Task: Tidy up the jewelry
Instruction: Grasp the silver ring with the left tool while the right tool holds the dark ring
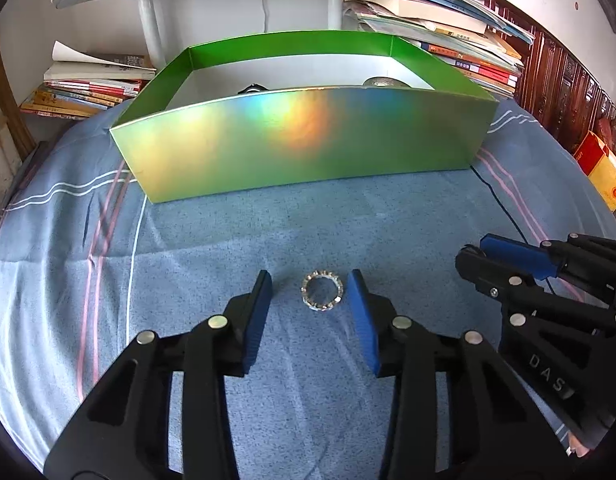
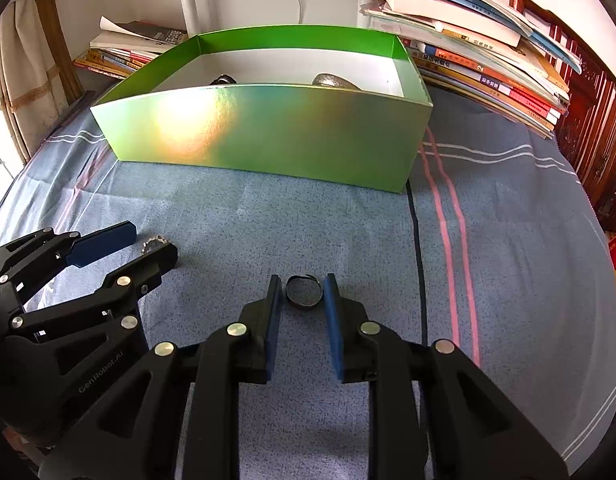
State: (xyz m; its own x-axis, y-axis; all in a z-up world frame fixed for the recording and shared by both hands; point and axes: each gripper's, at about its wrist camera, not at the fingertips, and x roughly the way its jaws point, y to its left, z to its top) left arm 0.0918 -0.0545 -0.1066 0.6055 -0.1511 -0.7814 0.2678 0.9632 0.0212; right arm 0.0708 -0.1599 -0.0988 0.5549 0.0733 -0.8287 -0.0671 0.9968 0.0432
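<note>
Blue striped bed sheet (image 1: 211, 240) carries everything. Left gripper (image 1: 310, 294) brackets a sparkly silver crown-edged ring (image 1: 322, 292) lying flat on the sheet; fingers (image 1: 259, 316) are spread with gaps both sides, nothing gripped. Right gripper (image 2: 300, 292) brackets a dark thin band ring (image 2: 303, 291), fingers (image 2: 332, 312) nearly closed around it; contact looks likely at the edges, but firm grip cannot be confirmed. Shiny green open cardboard box (image 1: 308, 140) sits further back on the bed, with two items inside, partly hidden by its near wall.

Risks, as judged:
- Silver ring sits off-centre toward the right finger; closing could push it sideways or flip it.
- Soft sheet may bunch into the fingers.
- Thin band could slip out during lift.
- Grippers are close; lifting together could clash.
</note>
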